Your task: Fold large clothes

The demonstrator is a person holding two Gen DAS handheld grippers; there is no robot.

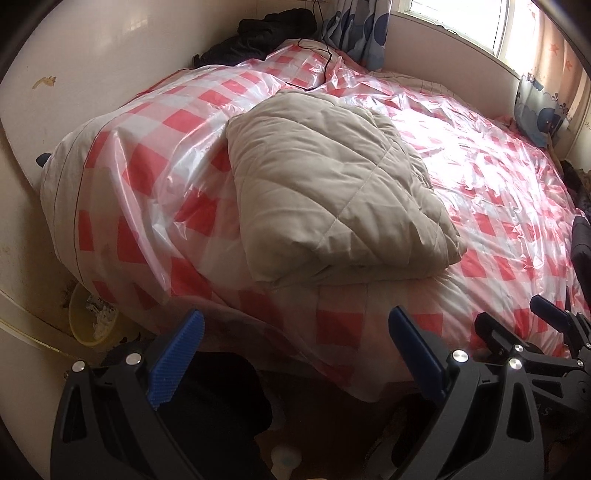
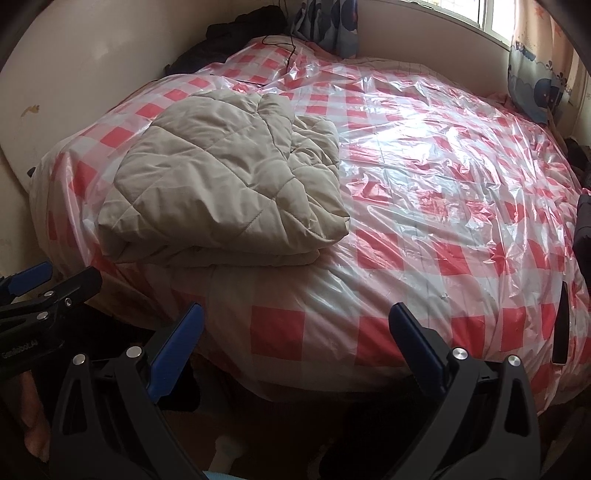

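A: Where's the coat (image 1: 332,184) rn? We see it folded into a thick bundle on the bed (image 2: 424,206), on the plastic sheet (image 1: 480,177), w/ its near edge right at the bed's front edge.

B: Yep, and both our grippers are short of the coat, below the bed's front edge. Left gripper (image 1: 295,354) has jaws spread wide, nothing between them. Right gripper (image 2: 295,347) same: spread, empty, to the right of the coat.

A: So what can go wrong, imo?

B: First, the sheet. It looks slick and crinkly. If we push or tug the coat, the bundle prob slides instead of creasing, maybe off the front edge, since it sits so close to it.

A: Also the padding. The coat looks puffy and quilted, so layers could spring open once we let go, esp. the loose, rumpled side to the right.

B: And if we pinch low, we may catch the sheet along w/ the coat and drag plastic into the fold.

A: There's a black cable (image 1: 325,51) on the far side of the coat, near the dark clothes (image 1: 266,33) by the wall.

B: Well apart from the coat for now. Only a risk if we shove the bundle far back.

A: Grabbing just the top layer would peel the fold apart too.

B: Agreed. We'd take all layers, not one.
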